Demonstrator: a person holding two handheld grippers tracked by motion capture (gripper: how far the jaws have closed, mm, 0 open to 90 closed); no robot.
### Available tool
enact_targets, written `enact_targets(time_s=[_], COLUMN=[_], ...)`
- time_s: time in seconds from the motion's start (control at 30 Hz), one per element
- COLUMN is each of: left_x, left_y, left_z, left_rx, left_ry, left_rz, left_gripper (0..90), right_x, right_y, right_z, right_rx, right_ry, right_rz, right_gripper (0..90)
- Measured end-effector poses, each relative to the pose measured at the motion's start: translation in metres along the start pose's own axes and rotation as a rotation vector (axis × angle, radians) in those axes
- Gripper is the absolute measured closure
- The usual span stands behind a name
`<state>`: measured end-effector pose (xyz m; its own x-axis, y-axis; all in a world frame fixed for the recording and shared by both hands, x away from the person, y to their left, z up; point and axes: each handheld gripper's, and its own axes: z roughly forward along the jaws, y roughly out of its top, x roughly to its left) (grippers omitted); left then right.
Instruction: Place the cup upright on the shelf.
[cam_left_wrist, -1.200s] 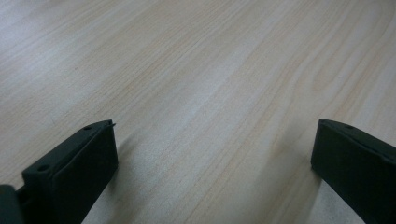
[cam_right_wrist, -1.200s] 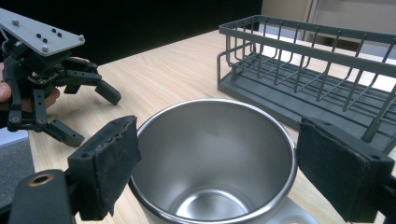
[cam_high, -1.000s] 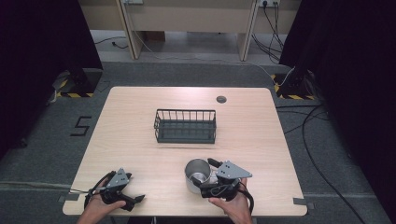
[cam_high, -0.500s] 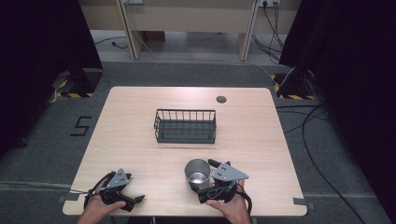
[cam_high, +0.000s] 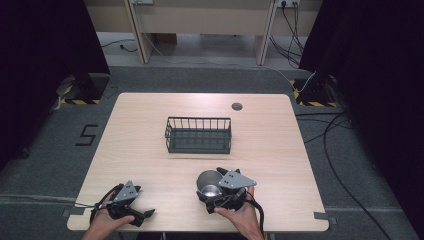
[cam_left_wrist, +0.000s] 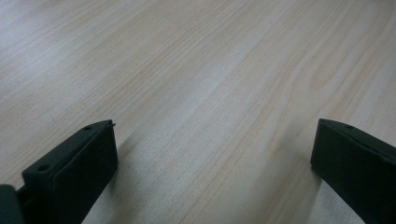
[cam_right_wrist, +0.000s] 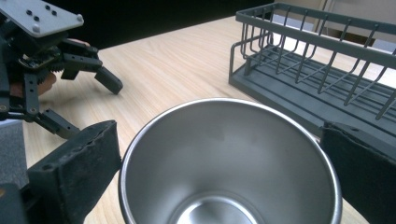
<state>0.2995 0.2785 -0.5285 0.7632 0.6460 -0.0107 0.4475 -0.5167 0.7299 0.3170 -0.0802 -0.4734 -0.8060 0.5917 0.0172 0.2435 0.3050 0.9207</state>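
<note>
A steel cup (cam_high: 206, 178) stands upright near the table's front edge, and its open mouth (cam_right_wrist: 224, 158) is close up in the right gripper view. My right gripper (cam_high: 215, 189) is open, one black jaw on either side of the cup's rim; in its own view (cam_right_wrist: 219, 135) both jaws sit very close to the rim. A dark wire basket (cam_high: 198, 135) (cam_right_wrist: 322, 65) sits empty at mid table, beyond the cup. My left gripper (cam_high: 142, 215) (cam_right_wrist: 91, 108) rests at the front left, open, and between its jaws (cam_left_wrist: 212, 126) is just bare wood.
The light wooden table (cam_high: 280, 150) has a small dark round cap (cam_high: 236, 106) near its far edge. The floor around it is grey, with cables at the right and a painted "5" (cam_high: 87, 135) at the left.
My right gripper has shifted a little to the left, closing in around the cup, which stays in place. The left gripper has not moved.
</note>
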Motion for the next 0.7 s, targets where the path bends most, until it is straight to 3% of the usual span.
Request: enact_targets(time_s=[0.07,0.3,0.7], left_x=[0.000,0.000,0.000], left_y=[0.000,0.000,0.000], left_z=[0.000,0.000,0.000], left_rx=[0.000,0.000,0.000], left_ry=[0.000,-0.001,0.000], left_rz=[0.000,0.000,0.000], left_gripper=[0.0,0.0,0.0], right_x=[0.000,0.000,-0.003], right_y=[-0.001,-0.001,0.012], right_z=[0.000,0.000,-0.003], right_rx=[-0.001,-0.006,-0.054], right_ry=[-0.009,-0.011,-0.082], right_rz=[-0.008,-0.009,0.020], right_gripper=[5.5,6.0,6.2])
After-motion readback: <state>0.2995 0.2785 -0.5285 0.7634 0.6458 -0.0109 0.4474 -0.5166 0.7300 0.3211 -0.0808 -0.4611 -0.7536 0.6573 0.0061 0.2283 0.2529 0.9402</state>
